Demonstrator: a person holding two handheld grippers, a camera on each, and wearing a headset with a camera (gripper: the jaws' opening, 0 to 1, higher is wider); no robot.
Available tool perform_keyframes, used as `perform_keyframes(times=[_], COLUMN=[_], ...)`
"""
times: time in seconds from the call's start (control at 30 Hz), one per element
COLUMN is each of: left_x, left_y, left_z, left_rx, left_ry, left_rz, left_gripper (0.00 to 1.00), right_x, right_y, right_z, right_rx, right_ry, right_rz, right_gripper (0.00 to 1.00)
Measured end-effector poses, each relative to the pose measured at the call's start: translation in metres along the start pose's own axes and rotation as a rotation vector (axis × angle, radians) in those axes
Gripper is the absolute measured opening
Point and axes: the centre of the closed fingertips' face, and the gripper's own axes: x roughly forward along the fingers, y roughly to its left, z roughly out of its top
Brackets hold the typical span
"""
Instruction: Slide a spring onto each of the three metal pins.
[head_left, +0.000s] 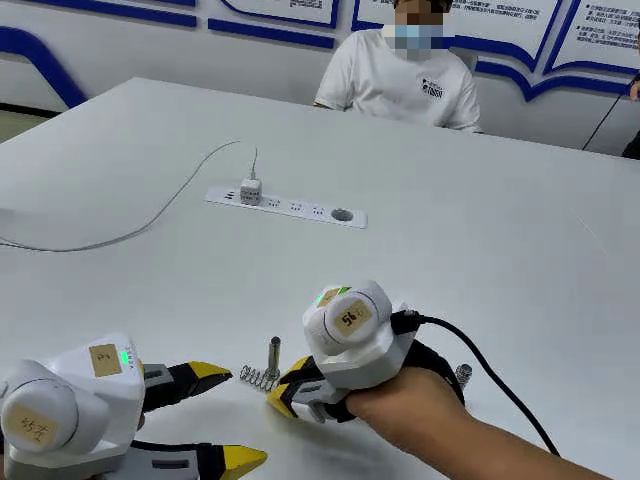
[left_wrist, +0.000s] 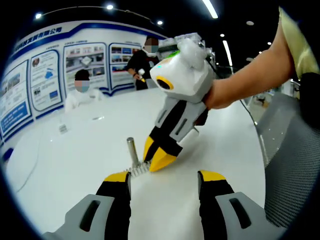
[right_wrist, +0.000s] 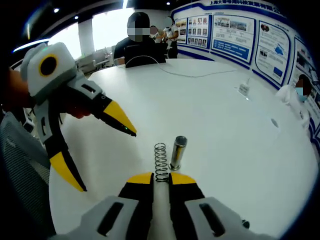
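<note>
A short metal pin (head_left: 274, 357) stands upright on the white table (head_left: 450, 250). A small spring (head_left: 258, 377) lies beside its base. My right gripper (head_left: 283, 393), held in a hand, is shut on one end of the spring (right_wrist: 160, 159), with the pin (right_wrist: 177, 151) just to the right of it. My left gripper (head_left: 222, 415) is open at the near left, its yellow tips apart and nothing between them. From the left gripper view, the right gripper (left_wrist: 157, 159) touches down by the pin (left_wrist: 132, 150) and spring (left_wrist: 140, 169). What looks like another pin (head_left: 463, 373) shows behind the right hand.
A white power strip (head_left: 300, 208) with a plugged charger (head_left: 250, 190) and a thin cable (head_left: 130, 232) lies mid-table. A person in a white shirt (head_left: 400, 85) sits at the far edge. Blue-and-white wall boards (right_wrist: 235, 35) stand behind.
</note>
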Motion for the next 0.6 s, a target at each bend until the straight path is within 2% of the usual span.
perform_keyframes(times=[0.23, 0.4, 0.6], left_x=[0.000, 0.000, 0.002], left_y=[0.001, 0.000, -0.007], left_z=[0.001, 0.000, 0.003], left_rx=[0.006, 0.008, 0.020], left_ry=[0.003, 0.007, 0.004], left_rz=[0.001, 0.001, -0.009], left_gripper=[0.55, 0.55, 0.54], right_x=[-0.004, -0.019, -0.042], right_y=[0.000, 0.007, 0.012], right_z=[-0.001, -0.005, -0.006], right_rx=[0.005, 0.000, -0.029], right_ry=[-0.006, -0.003, -0.006], right_rz=[-0.005, 0.016, 0.030], right_gripper=[0.12, 0.11, 0.11])
